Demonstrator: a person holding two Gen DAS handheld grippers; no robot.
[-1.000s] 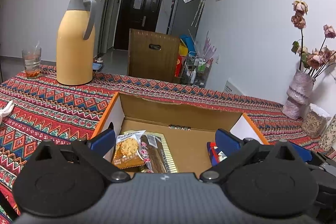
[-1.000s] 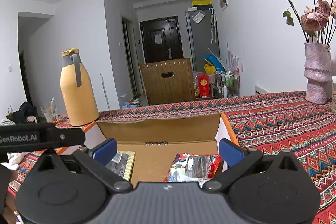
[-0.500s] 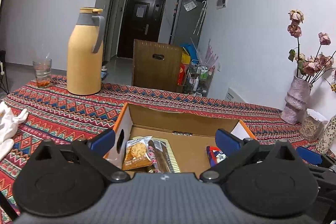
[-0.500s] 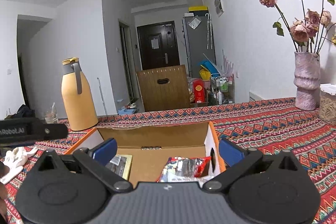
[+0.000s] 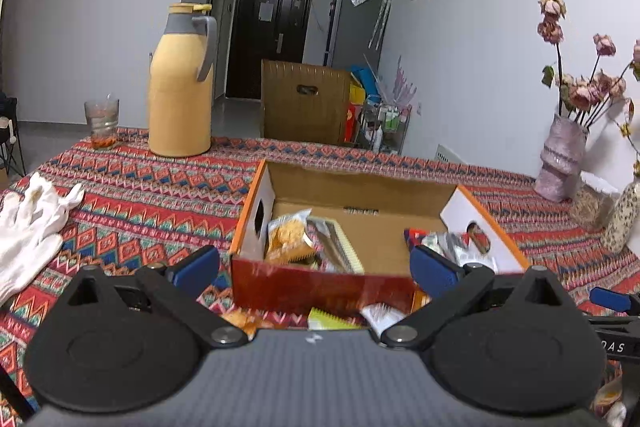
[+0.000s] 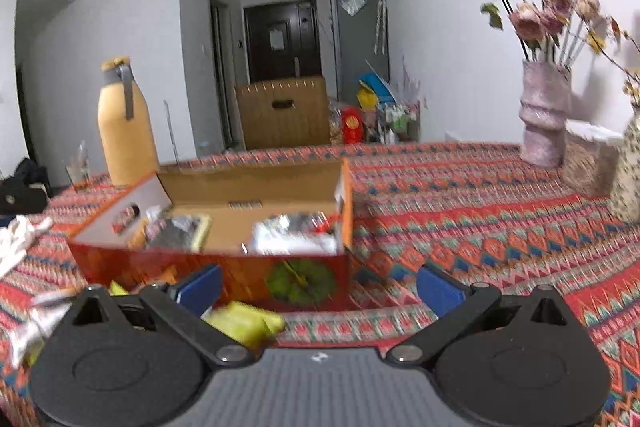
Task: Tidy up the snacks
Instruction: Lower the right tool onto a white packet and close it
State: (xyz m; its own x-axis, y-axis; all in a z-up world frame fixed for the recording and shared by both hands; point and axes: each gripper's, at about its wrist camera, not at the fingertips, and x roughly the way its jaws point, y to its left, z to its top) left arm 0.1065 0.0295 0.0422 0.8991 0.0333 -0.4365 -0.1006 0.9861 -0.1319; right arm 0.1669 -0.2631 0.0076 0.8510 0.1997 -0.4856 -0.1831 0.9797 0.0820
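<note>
An open orange cardboard box [image 5: 320, 287] [image 6: 224, 271] sits on the patterned tablecloth. Inside lie a cracker packet [image 5: 286, 237], a dark striped packet [image 5: 336, 247] and a red-and-silver packet [image 5: 444, 241] [image 6: 292, 231]. Loose snacks lie on the cloth in front of the box: a yellow-green packet [image 6: 244, 321] [image 5: 328, 319] and a white one [image 5: 380, 315]. My left gripper [image 5: 314, 271] is open and empty, just in front of the box. My right gripper [image 6: 318, 289] is open and empty, in front of the box's right corner.
A yellow thermos jug [image 5: 180, 87] and a glass [image 5: 102, 123] stand at the far left. White gloves [image 5: 28, 223] lie on the left. A vase of dried roses [image 5: 564, 159] [image 6: 544, 115] and jars [image 6: 588, 155] stand at the right.
Both grippers have pulled back from above the box toward the near table edge. The box front and loose snacks before it have come into view.
</note>
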